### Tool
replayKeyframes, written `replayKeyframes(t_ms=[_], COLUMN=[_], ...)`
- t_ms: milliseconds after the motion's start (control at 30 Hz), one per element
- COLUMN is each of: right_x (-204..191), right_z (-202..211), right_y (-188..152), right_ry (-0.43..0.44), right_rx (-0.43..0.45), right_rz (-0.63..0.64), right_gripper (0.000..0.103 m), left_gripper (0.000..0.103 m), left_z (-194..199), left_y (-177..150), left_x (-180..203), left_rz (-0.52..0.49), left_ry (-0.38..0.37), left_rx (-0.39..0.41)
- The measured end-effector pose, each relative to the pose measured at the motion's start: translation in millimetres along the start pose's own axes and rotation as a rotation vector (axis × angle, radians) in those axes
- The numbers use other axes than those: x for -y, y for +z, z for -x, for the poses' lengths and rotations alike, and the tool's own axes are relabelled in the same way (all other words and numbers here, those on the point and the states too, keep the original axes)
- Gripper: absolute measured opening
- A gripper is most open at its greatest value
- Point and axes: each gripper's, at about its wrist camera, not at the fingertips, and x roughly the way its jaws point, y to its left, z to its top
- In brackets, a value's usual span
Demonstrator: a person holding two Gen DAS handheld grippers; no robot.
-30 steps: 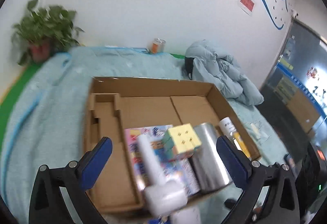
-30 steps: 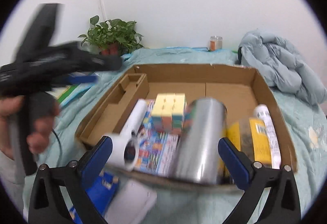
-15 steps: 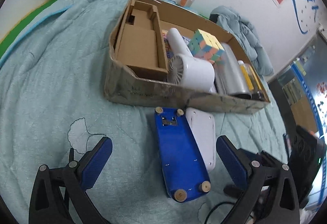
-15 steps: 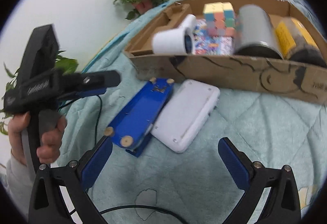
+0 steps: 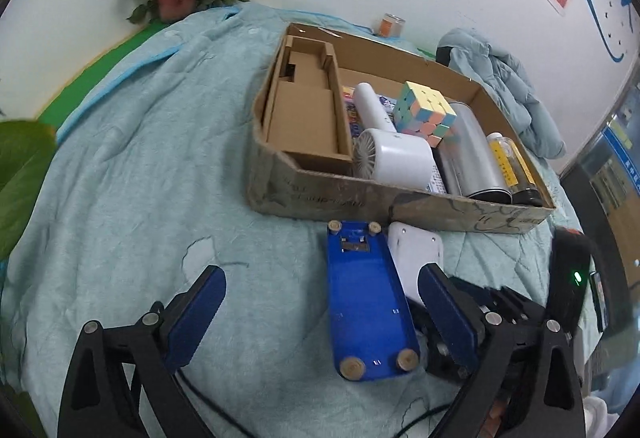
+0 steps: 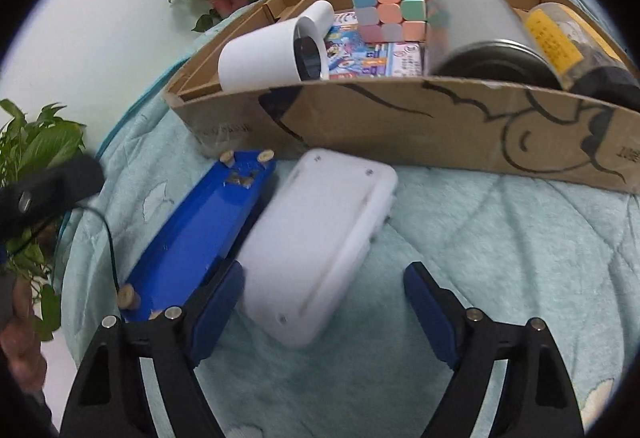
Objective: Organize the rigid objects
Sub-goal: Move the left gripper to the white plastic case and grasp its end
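I am holding my right tongs (image 6: pixel 324 302) apart around the near end of the white flat case (image 6: pixel 316 238), their jaws just closing in. My left tongs (image 5: pixel 320 314) are standing apart around the blue flat device (image 5: pixel 366 302). Both things are lying on the teal bedspread (image 5: pixel 140 158) against the cardboard box (image 5: pixel 360 198).

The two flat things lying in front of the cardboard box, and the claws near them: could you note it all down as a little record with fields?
surface: teal quilt
blue flat piece: on the quilt, underside up, between left claw fingers, not pinched
white flat piece: beside the blue one, between right claw fingers, no squeeze visible
both claws: open, jaws just closing
cardboard box: holds cube, white fan, steel cylinder, bottle
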Motion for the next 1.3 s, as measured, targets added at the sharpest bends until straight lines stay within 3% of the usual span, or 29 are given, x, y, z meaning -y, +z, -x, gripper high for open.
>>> replayKeyframes(t_ms=[200,300,367,600,700,800,1000,1100,1300], right_x=[-20.0,-25.5,-23.5,9.0,27.9,36.7,48.4,51.6,61.4], right_z=[-20.2,-20.5,-13.4,16.1,36.8,54.2,67.1,69.8,81.5], right_y=[13.8,7.0,-1.4,-31.0,-46.1,-59.8,-78.1,-79.1,-88.9], right_ry=[-0.027,-0.087,-0.094,-0.060,0.002,0.024,0.023,-0.005,-0.064], right_rx=[0.014,0.031,0.042,0.035,0.039,0.020,0.037,0.045,0.084], right_rz=[0.042,0.099,0.111,0.091,0.060,0.044,-0.034,-0.039,-0.002], right_gripper=[0.087,0.077,0.059,0.055,0.037,0.035,0.041,0.048,0.068], left_gripper=[0.097,0.098,0.097,0.098,0.098,0.098,0.099,0.099,0.099], left_z=[25.3,41.2,50.6,50.1,34.7,14.4,-28.6,-43.4,-74.1], left_y=[-27.0,-34.9,-37.6,-35.6,-39.1,-45.7,-57.3,-62.2,-71.5], left_x=[-7.7,-2.3,3.7,36.1,61.7,91.6,130.5,145.6,163.0], left_rz=[-0.001,-0.007,-0.006,-0.021,-0.045,-0.080,-0.165,-0.237,-0.304], left_ry=[-0.011,-0.078,-0.145,-0.312,-0.357,-0.406,-0.303,-0.231,-0.165], left_rx=[0.002,0.014,0.018,-0.029,-0.082,-0.143,-0.236,-0.283,-0.374])
